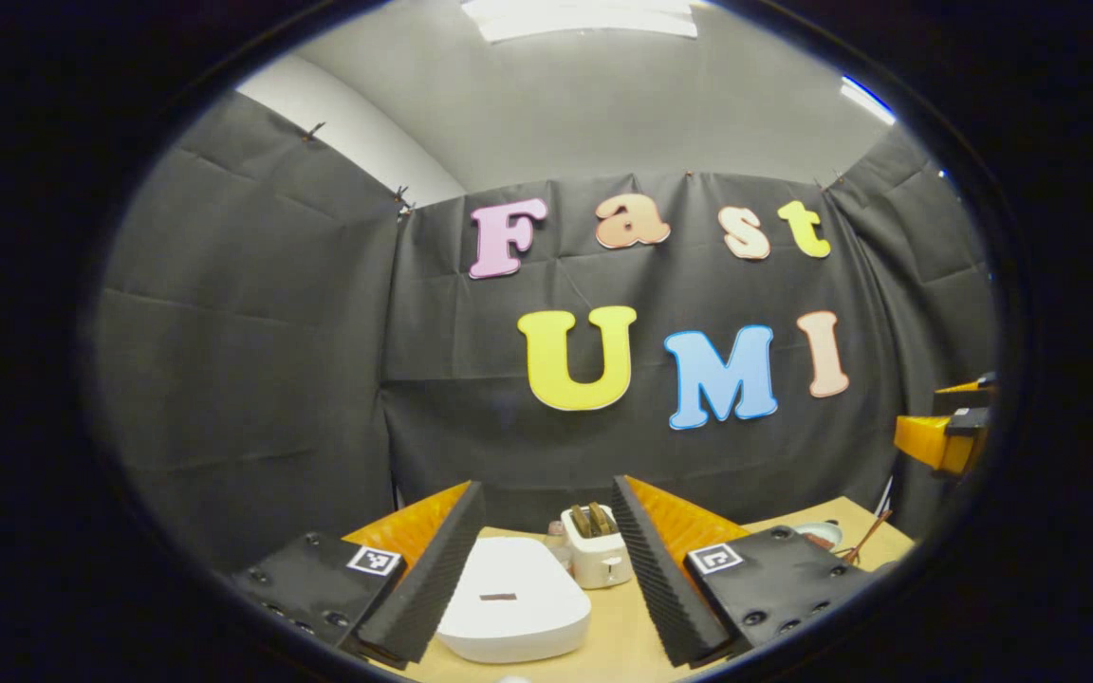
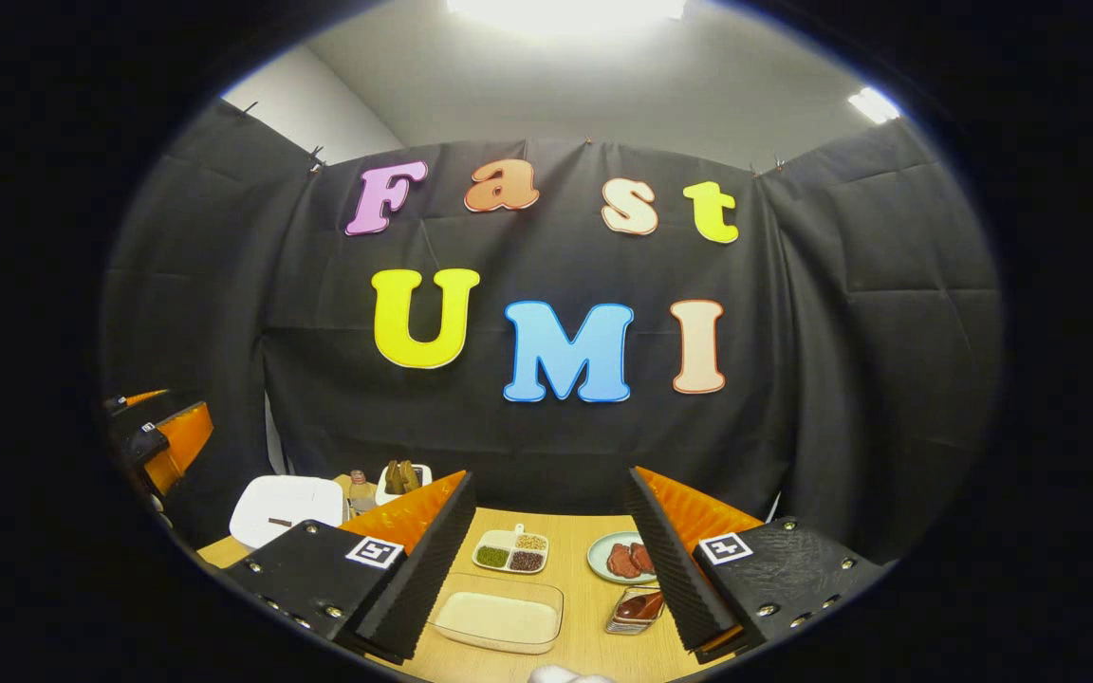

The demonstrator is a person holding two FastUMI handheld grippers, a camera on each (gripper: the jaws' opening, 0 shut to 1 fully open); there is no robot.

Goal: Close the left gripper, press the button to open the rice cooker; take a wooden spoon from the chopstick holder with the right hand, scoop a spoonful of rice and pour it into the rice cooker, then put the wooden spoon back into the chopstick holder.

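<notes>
The task is judged to be at its opening step: nothing has yet been pressed, lifted or scooped.

In the left gripper view, the left gripper (image 1: 546,569) is held above the wooden table (image 1: 622,636) with its fingers spread wide apart and nothing between them. The white rice cooker (image 1: 515,599) is seen directly ahead and below, lid down, framed between the two fingers. A dark bar on the lid may be the release button; this cannot be confirmed. A white toaster (image 1: 596,553) stands just behind the cooker.

In the right gripper view, the right gripper (image 2: 546,560) is likewise held with its fingers apart and empty. A clear tray of rice (image 2: 499,618) lies on the table between them, with a divided condiment dish (image 2: 511,551) and a plate of meat (image 2: 624,558) beyond it. The rice cooker is seen far to the left. The chopstick holder cannot be identified with certainty; thin sticks at the right edge of the left gripper view may mark it.

The next move calls for the left fingers to be brought together, then lowered onto the button. Contact is best made squarely, as the lid surface looks smooth and a glancing press could slide off.
</notes>
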